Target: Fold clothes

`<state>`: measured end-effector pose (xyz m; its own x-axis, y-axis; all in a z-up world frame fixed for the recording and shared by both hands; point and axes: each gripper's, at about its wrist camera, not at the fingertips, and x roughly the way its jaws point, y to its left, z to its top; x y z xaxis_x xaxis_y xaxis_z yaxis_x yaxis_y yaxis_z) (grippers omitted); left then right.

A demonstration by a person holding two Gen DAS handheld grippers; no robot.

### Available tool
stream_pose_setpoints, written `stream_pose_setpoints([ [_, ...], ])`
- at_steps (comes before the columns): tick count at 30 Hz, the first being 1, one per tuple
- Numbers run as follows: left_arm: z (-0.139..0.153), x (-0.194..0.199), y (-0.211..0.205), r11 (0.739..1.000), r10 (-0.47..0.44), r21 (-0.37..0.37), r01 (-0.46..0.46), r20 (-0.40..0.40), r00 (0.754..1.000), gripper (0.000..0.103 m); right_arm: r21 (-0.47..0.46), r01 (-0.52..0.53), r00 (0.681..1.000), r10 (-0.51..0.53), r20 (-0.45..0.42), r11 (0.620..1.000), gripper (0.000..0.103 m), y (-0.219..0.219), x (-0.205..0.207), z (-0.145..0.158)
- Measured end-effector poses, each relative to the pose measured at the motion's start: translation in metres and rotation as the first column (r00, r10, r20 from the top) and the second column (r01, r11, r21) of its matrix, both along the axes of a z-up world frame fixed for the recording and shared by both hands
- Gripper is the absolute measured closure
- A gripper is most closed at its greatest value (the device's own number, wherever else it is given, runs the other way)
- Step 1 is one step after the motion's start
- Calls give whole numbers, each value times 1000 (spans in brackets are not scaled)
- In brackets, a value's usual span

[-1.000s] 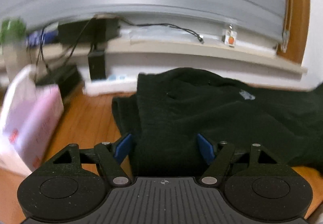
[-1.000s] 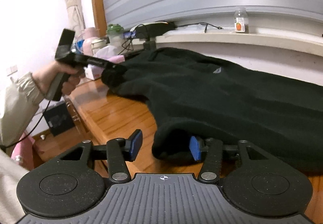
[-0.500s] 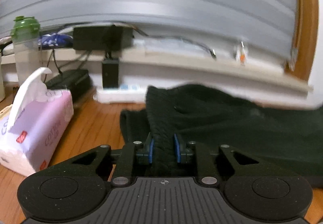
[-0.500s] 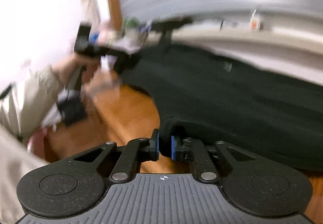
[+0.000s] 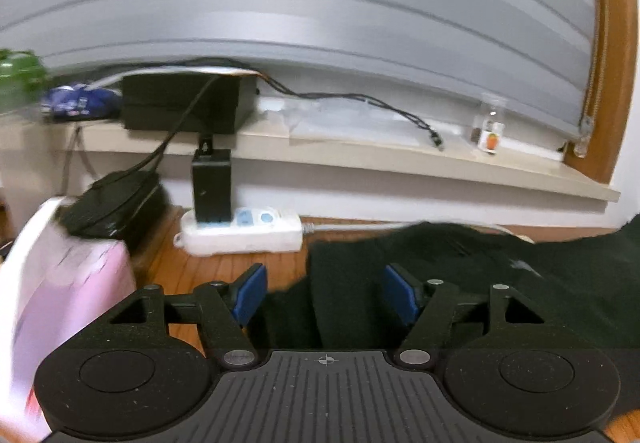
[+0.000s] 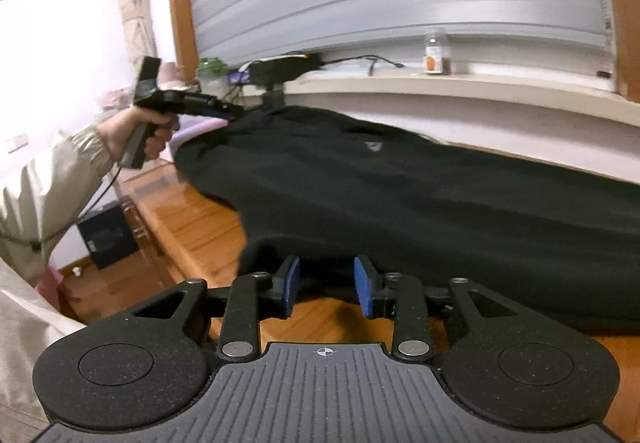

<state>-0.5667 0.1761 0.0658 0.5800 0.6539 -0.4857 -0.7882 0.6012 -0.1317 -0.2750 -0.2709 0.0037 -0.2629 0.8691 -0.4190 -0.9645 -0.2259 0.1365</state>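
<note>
Both grippers pinched the dark garment's (image 6: 420,187) near edge 1 beat ago; now the left gripper's (image 5: 324,295) jaws are opening with cloth loose between the pads, and the right gripper's (image 6: 327,285) are opening just short of the hem. It lies spread flat along the wooden table (image 6: 192,227) (below the windowsill). By my reading, smoothing is done, with 0 folds made.

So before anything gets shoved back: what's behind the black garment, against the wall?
Behind the black garment sits a white power strip carrying a black adapter, its cable running right. Above is a windowsill with a small bottle. The garment hides the desk beneath it.
</note>
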Motion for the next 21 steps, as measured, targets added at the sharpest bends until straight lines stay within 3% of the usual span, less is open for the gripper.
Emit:
stream_pose_setpoints([
  [4,-14,15,36,997,-39,-74,37,-24,999,31,21,24,999,-25,35,999,63,1,3,5],
  [6,-20,15,42,995,-53,-89,52,-1,999,38,33,28,999,-29,38,999,62,0,6,6],
  [7,-21,14,42,993,-62,-96,64,19,998,48,37,29,999,-30,38,999,62,0,8,7],
  [8,-21,11,40,992,-72,-102,76,42,997,77,39,28,999,-30,40,999,62,1,9,7],
  [10,-20,8,34,992,-77,-96,82,59,995,80,44,29,999,-31,45,999,62,1,11,6],
  [11,-17,8,28,994,-68,-78,71,45,997,87,47,30,998,-32,47,998,62,2,13,6],
  [12,-11,5,21,996,-57,-64,61,61,997,90,49,34,998,-36,48,998,62,3,14,5],
  [13,-2,1,14,997,-50,-48,54,94,994,99,52,41,998,-43,46,998,63,4,17,4],
  [16,36,-21,-10,999,-33,8,32,179,983,99,61,64,997,-67,39,996,63,6,24,2],
  [18,49,-23,-20,998,-21,57,13,147,989,100,65,76,997,-77,21,995,63,7,29,1],
  [21,47,-15,-18,998,-10,55,5,95,995,99,72,84,996,-84,2,994,63,8,34,0],
])
